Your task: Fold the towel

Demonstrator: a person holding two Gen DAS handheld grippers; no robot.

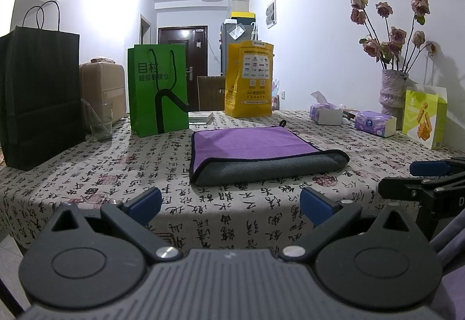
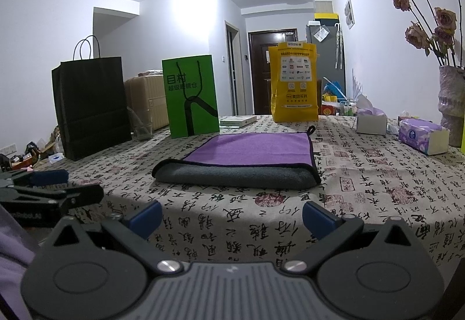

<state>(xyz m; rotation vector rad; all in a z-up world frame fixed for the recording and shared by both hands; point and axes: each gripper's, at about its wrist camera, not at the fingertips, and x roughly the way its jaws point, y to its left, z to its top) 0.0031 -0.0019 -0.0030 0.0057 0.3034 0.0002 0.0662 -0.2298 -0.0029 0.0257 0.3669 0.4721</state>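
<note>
A purple towel (image 1: 252, 145) with a grey underside and dark hem lies folded on the patterned tablecloth (image 1: 87, 174); its rolled grey fold faces me. It also shows in the right wrist view (image 2: 250, 149). My left gripper (image 1: 231, 203) is open and empty, at the table's near edge, short of the towel. My right gripper (image 2: 232, 219) is open and empty, also near the front edge. Each gripper shows at the edge of the other's view: the right one (image 1: 418, 177), the left one (image 2: 49, 186).
Behind the towel stand a black paper bag (image 1: 37, 101), a green bag (image 1: 158, 87) and a yellow bag (image 1: 250, 78). A glass (image 1: 100, 119) stands at the left. Tissue packs (image 1: 375, 122), a vase of dried roses (image 1: 392, 90) and a snack box (image 1: 424, 119) stand at the right.
</note>
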